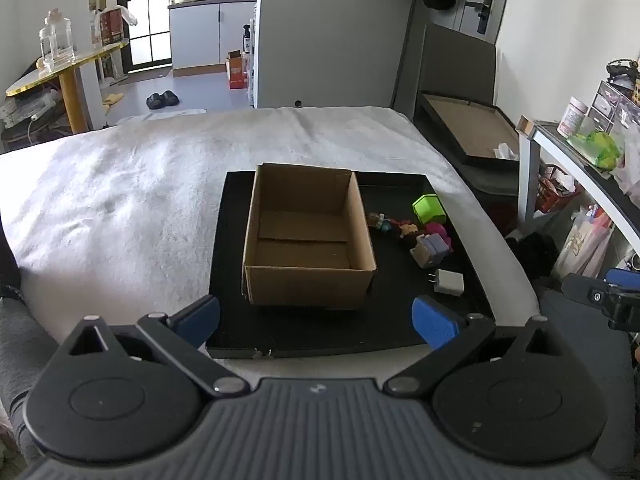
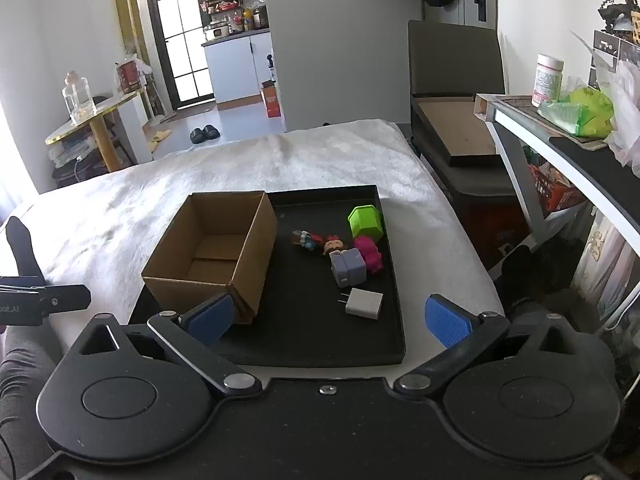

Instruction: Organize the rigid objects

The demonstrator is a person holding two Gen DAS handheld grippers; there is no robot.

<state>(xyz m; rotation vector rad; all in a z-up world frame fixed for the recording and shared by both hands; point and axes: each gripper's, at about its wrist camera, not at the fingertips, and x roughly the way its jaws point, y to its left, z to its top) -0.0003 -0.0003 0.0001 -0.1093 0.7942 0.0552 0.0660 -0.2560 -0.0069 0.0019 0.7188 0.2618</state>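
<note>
A brown cardboard box (image 1: pixel 308 236) sits open on a black tray (image 1: pixel 400 332), and the tray lies on a bed with a white fuzzy blanket (image 1: pixel 132 200). Nothing can be seen inside the box, though its near wall hides part of the floor.

The small things lie on the tray at about 3 o'clock from the box. A green block (image 2: pixel 366 222) is farthest back. A pink toy (image 2: pixel 370 254) lies just in front of it, and a purple-grey block toy (image 2: pixel 349 267) covers part of the pink one. Two tiny figures (image 2: pixel 320 242) lie between these and the box; they are too small to make out well. A white plug charger (image 2: pixel 365 304) lies nearest, apart from the rest.

The left tool (image 1: pixel 316 318) hangs over the near edge of the tray, its blue pads spread wide with nothing between them. The right tool (image 2: pixel 328 320) is spread wide too and holds nothing. Its left pad blocks the near corner of the box.

At 9 o'clock in the right view, a foot in a black sock (image 2: pixel 20 242) rests on the bed, cut off at the edge. A cluttered shelf (image 2: pixel 560 136) stands at 2 o'clock.
</note>
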